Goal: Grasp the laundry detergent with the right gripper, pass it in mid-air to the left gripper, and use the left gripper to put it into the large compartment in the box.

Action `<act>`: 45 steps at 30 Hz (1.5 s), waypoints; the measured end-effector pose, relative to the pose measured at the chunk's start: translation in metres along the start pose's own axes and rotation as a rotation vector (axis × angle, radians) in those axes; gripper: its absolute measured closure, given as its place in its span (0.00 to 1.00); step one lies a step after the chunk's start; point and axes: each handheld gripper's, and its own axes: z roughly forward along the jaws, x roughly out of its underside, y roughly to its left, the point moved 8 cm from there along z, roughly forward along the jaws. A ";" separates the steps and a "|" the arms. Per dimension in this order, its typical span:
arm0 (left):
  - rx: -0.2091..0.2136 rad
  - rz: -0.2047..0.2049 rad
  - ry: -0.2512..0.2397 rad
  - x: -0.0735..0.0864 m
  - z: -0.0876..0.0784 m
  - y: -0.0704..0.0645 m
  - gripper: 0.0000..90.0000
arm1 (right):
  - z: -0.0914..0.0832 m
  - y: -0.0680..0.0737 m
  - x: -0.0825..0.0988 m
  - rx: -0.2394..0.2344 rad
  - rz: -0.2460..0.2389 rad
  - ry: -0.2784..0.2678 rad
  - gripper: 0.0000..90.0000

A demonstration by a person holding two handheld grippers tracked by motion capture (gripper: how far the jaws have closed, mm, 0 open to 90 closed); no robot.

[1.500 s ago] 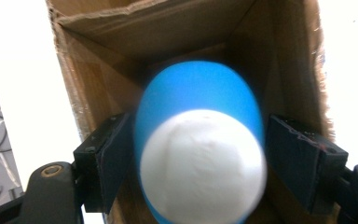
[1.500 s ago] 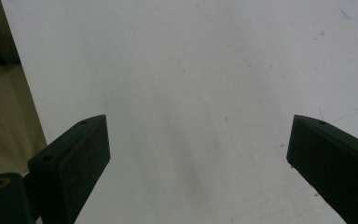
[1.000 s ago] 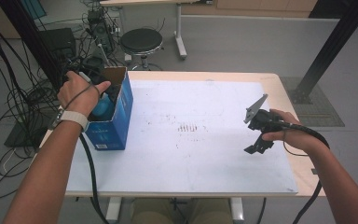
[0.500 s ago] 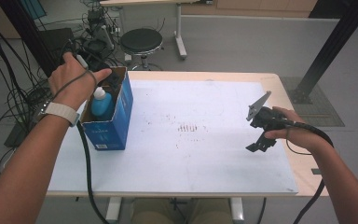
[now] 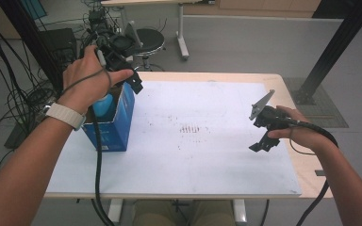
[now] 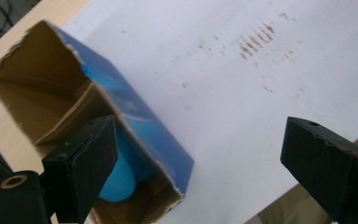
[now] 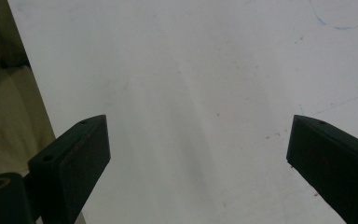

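- Because the light-blue plastic bottle (image 6: 121, 175) already sits inside the open-topped blue cardboard box (image 5: 118, 120), your left gripper (image 5: 122, 70) hangs above the box with its jaws spread wide and nothing between them. They have just been opening, which reads as a release.
- In the left gripper view the bottle rests in the box's near compartment, against the cardboard divider (image 6: 67, 119), so the box walls keep it from rolling.
- Its long axis seems to run up and down in the box. Which end is uppermost you cannot tell here, since the left gripper view shows just a rounded end.
- The box stands at the left edge of the white table sheet (image 5: 207, 141), within easy reach of your left hand.
- Your right gripper (image 5: 264, 136) waits well to the right of the box, low over the sheet, jaws wide apart and empty, probably parked clear of the work.
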 end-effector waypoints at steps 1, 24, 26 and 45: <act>0.003 0.011 0.005 -0.001 0.001 -0.002 0.13 | 0.000 0.001 0.000 -0.003 0.001 0.000 0.07; 0.156 0.310 0.023 -0.024 0.041 -0.055 0.12 | -0.004 -0.001 0.011 0.002 0.049 -0.009 0.07; 0.161 0.339 0.029 -0.023 0.046 -0.060 0.12 | -0.003 0.000 0.011 0.003 0.050 -0.010 0.07; 0.183 0.458 0.062 -0.016 0.073 -0.080 0.12 | -0.002 0.002 0.011 0.002 0.054 -0.006 0.07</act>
